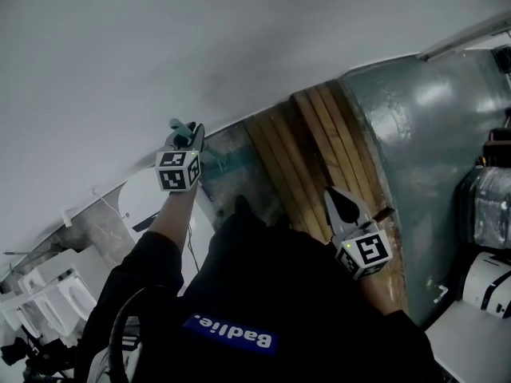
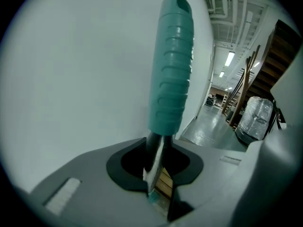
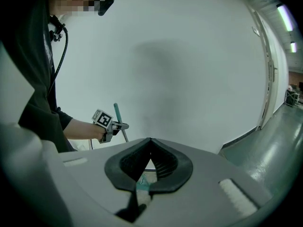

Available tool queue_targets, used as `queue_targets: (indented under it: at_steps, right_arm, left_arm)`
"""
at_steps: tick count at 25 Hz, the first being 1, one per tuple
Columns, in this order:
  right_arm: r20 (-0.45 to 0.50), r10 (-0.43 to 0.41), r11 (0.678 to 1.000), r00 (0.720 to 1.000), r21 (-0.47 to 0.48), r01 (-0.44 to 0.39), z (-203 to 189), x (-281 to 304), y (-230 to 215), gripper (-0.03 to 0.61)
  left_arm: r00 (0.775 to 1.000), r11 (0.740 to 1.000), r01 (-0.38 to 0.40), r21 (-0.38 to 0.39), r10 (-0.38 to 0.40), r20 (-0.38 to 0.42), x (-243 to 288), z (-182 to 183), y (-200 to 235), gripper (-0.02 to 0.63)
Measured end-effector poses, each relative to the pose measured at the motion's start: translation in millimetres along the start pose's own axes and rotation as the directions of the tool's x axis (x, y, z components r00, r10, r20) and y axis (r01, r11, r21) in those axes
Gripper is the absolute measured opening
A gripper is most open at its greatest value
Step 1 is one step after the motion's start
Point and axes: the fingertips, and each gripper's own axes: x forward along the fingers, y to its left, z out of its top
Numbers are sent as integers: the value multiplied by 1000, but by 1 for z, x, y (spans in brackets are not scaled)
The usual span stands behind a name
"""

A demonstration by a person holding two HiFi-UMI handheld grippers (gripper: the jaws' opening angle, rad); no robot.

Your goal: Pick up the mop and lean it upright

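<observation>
My left gripper (image 2: 156,150) is closed narrowly on the mop handle (image 2: 171,65), just under its teal grip, which stands nearly upright beside the white wall (image 2: 71,70). My right gripper (image 3: 150,143) is closed and holds nothing.

– Where are your arms?
– My left arm (image 1: 171,218) is stretched out ahead of me, forearm bare, black sleeve (image 1: 137,271) from the elbow back. The left gripper (image 1: 185,132) is at its end, left cube (image 1: 177,170) facing me.
– Jaws?
– Clamped on the handle (image 2: 171,65), which stands up from between them.
– And the right?
– My right gripper (image 1: 345,204) sits lower, close to my torso (image 1: 263,294) and well apart from the left, tips pointing forward. Its jaws meet at the tips with nothing between them. The right cube (image 1: 367,252) is just behind them, and I can't see much of that arm
</observation>
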Motion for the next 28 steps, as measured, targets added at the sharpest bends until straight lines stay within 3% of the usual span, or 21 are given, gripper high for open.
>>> queue_targets:
  at_steps: [13, 28]
  right_arm:
    - [2, -76, 997, 997, 11, 76, -9, -11, -16, 9]
    - [-11, -134, 989, 991, 62, 134, -24, -26, -20, 23]
  left_arm:
    - [997, 998, -59, 28, 61, -56, 40, 17, 34, 97]
    - [978, 995, -102, 22, 104, -181, 64, -17, 63, 152]
